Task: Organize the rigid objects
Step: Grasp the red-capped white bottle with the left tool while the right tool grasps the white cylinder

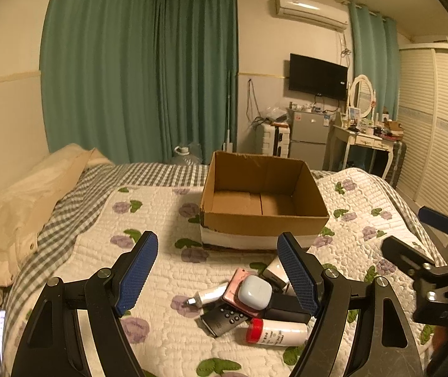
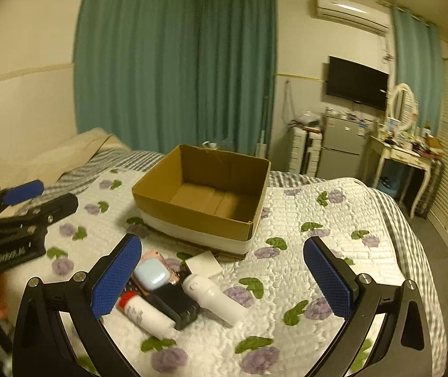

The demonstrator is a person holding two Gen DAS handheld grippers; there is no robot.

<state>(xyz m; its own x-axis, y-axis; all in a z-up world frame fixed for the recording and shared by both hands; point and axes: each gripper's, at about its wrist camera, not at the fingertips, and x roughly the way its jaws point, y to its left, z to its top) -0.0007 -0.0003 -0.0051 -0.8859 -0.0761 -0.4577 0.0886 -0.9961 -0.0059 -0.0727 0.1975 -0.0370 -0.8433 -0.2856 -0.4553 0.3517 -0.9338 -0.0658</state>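
Observation:
An open, empty cardboard box [image 1: 263, 220] [image 2: 192, 210] stands on the quilted bed. In front of it lies a pile of small objects: a pale blue earbud case [image 1: 254, 291] [image 2: 151, 274] on a pink item [image 1: 235, 282], a black remote [image 1: 224, 319], a red-capped white bottle [image 1: 275, 331] [image 2: 143, 312], a white car charger [image 1: 208, 297], a black block [image 2: 176, 306], a white cylinder [image 2: 212, 295] and a white square [image 2: 203, 263]. My left gripper [image 1: 217, 275] is open above the pile's left. My right gripper [image 2: 222, 282] is open above the pile.
The bed carries a floral quilt [image 2: 302, 251] and a checked sheet [image 1: 66, 194], with a cream pillow [image 1: 19, 207] at left. Green curtains [image 1: 135, 72], a small fridge [image 1: 308, 132] and a dressing table [image 1: 365, 138] stand beyond the bed.

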